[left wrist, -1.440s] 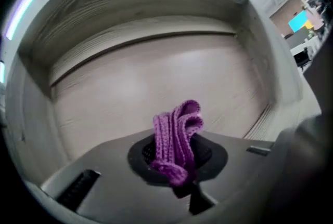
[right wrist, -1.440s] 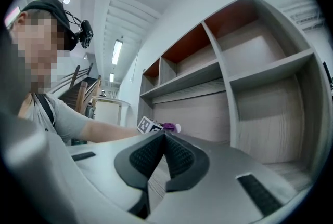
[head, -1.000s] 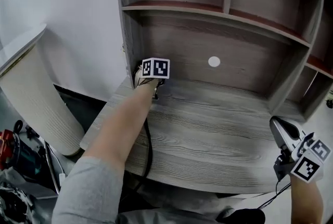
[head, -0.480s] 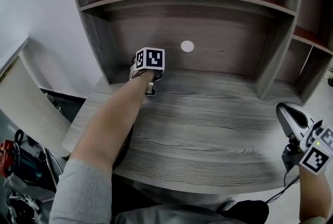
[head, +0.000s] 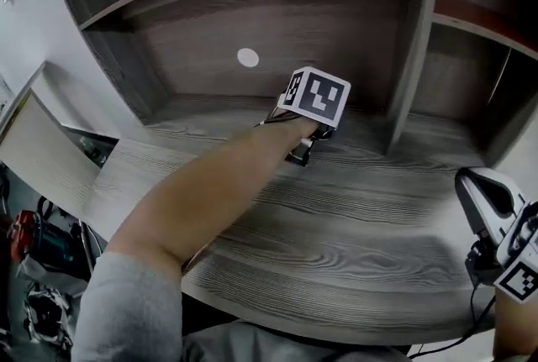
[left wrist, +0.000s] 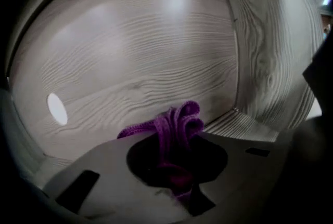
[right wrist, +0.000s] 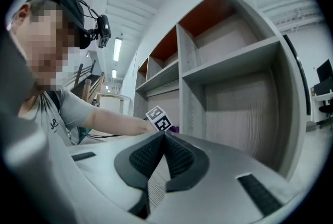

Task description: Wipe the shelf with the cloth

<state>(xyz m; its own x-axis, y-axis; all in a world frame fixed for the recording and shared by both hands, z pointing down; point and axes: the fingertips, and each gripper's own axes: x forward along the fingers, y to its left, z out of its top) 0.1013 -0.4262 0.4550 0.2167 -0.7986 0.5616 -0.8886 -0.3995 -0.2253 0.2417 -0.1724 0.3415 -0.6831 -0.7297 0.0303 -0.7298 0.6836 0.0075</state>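
A purple cloth (left wrist: pixel 176 127) is bunched between the jaws of my left gripper (left wrist: pixel 177 179), which is shut on it. In the head view that gripper (head: pixel 300 154), under its marker cube (head: pixel 318 97), presses down at the back of the grey wood shelf board (head: pixel 361 217), close to the back panel; the cloth is hidden beneath it there. The upright divider (head: pixel 408 58) stands just to its right. My right gripper (head: pixel 472 186) hovers off the board's front right corner, its pads (right wrist: pixel 177 158) closed together on nothing. A sliver of purple cloth (right wrist: pixel 174 128) shows beside the far cube in the right gripper view.
A white round hole (head: pixel 247 57) marks the back panel. More compartments lie above and to the right (head: pixel 471 75). A pale curved panel (head: pixel 42 171) and a heap of tools and cables (head: pixel 34 251) sit on the floor at left. The person's arm (head: pixel 202 201) crosses the board.
My left gripper has slid the cloth rightward along the back of the shelf, from the left corner past the white hole toward the divider. The right gripper stayed at the front right.
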